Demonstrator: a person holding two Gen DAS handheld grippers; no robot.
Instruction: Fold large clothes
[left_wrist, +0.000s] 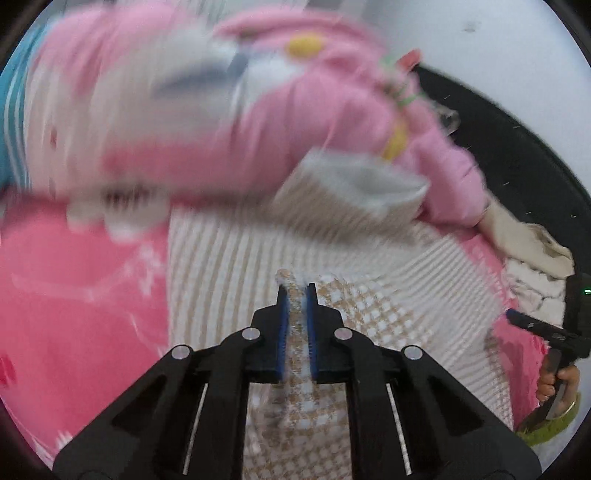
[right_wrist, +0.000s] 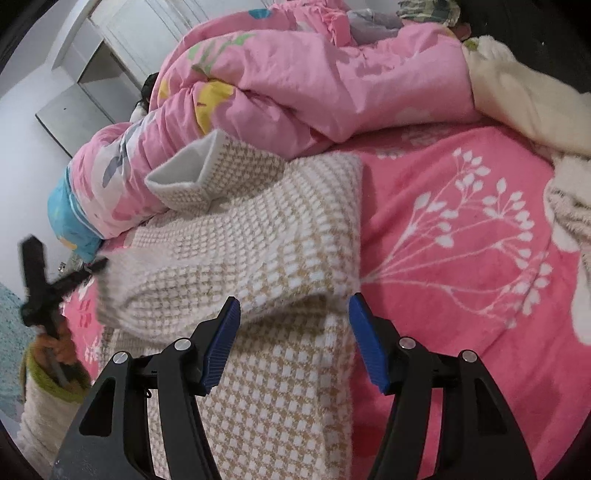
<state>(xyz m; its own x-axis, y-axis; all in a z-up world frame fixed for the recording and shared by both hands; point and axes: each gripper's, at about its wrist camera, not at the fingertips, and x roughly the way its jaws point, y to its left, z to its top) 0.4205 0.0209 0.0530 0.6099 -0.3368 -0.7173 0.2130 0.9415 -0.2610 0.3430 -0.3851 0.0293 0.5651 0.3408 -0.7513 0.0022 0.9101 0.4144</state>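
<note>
A beige-and-white checked knit garment (right_wrist: 258, 240) lies spread on the bed, its sleeve cuff (right_wrist: 184, 173) standing open against the quilt. In the blurred left wrist view the same garment (left_wrist: 229, 266) fills the middle, and my left gripper (left_wrist: 295, 291) is shut on a pinched ridge of its fabric. My right gripper (right_wrist: 293, 301) hangs open over the garment's near folded edge; the cloth lies below the gap and the pads do not press it. The left gripper (right_wrist: 99, 264) also shows as a dark blur at the garment's left edge. At that view's right edge sits the right gripper (left_wrist: 513, 315).
A rumpled pink floral quilt (right_wrist: 314, 74) is heaped along the far side of the bed. The pink bedsheet (right_wrist: 461, 240) with a white tree print lies bare to the right. A cream fleece blanket (right_wrist: 517, 96) sits at the far right, a blue pillow (right_wrist: 66, 218) at the left.
</note>
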